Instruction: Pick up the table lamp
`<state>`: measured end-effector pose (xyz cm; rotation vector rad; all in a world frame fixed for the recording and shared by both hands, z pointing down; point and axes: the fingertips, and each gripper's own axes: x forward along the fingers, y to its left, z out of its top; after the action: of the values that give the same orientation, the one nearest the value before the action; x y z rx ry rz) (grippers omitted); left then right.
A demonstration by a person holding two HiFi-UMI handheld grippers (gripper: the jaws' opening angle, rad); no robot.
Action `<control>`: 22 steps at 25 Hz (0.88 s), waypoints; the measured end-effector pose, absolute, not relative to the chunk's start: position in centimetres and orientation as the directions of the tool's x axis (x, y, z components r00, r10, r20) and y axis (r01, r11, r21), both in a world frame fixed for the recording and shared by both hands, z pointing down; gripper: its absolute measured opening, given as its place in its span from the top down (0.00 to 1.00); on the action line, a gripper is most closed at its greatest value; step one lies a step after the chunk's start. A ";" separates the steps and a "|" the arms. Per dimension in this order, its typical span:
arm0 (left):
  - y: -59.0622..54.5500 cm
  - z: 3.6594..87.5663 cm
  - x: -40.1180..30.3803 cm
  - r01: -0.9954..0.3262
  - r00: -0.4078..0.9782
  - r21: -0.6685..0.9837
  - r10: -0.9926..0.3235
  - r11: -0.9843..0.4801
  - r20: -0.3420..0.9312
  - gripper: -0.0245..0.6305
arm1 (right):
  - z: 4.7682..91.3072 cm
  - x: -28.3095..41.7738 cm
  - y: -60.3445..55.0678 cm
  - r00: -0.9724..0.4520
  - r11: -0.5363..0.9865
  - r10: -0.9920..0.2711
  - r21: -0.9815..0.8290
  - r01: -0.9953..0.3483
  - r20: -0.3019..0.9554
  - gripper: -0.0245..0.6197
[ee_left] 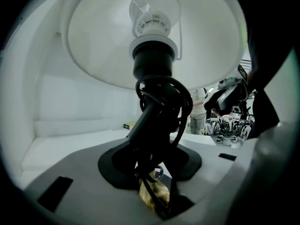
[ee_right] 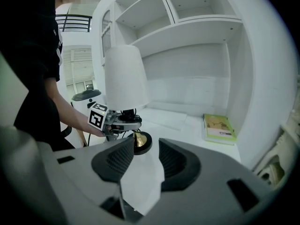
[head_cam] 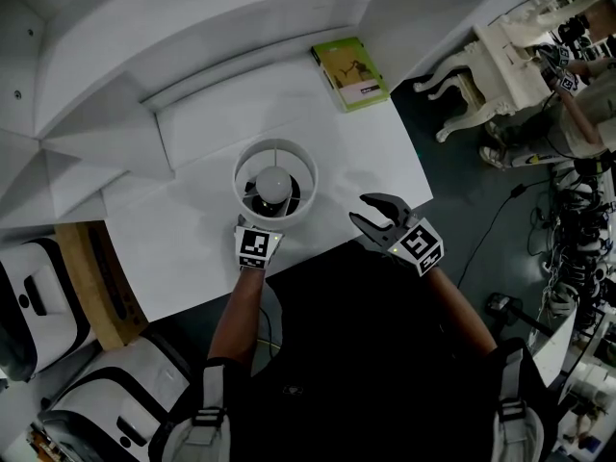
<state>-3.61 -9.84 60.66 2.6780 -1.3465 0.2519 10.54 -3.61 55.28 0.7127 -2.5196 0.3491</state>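
While standing flat on the desk (head_cam: pixel 366 152), near the middle of its front edge, already gripped: table lamp (head_cam: pixel 274 181), taken low on its black stem by the left gripper (head_cam: pixel 256 223), reaching in from that front edge under the white shade. Seen in the left gripper view as narrowed right down onto the stem (ee_left: pixel 152 107), pads pressing on either side just above the brass collar (ee_left: pixel 154 193) and the round black foot. A sensible choice, by the look of it: a hold on the stem spares the thin shade from crushing, and a low hold close to the heavy foot should keep the top from swinging. Black cord wound in loops about the stem right at the pads, so perhaps pinched in the grip as well; hard to tell.

Held above the desk's front edge, to the right and well apart from the lamp: right gripper (head_cam: pixel 371 212), wide open, with only bare desk showing between its jaws (ee_right: pixel 145 149). Aimed toward the lamp's foot (ee_right: pixel 138 142), probably kept free to steady the lamp if needed.

Lying flat at the desk's far right corner, well out of the way: green book (head_cam: pixel 351 73).

Judged as grasp made, lift not yet begun, with the foot on the desk. Calls next for a straight rise with the stem kept upright. Worth watching: a round stem slipping between the pads, a tall shade tipping the whole lamp over, and a cord of unseen run catching somewhere below the desk.
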 end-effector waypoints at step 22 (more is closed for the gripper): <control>-9.8 54.1 -2.4 -0.754 0.648 -0.043 -0.752 -0.656 0.117 0.79 | 55.7 9.1 -3.9 -0.764 0.852 -0.380 -0.124 -0.508 0.521 0.72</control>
<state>-2.44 -9.83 54.12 2.8429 -1.2989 0.1948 9.12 -3.92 55.68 0.6513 -2.5374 0.3540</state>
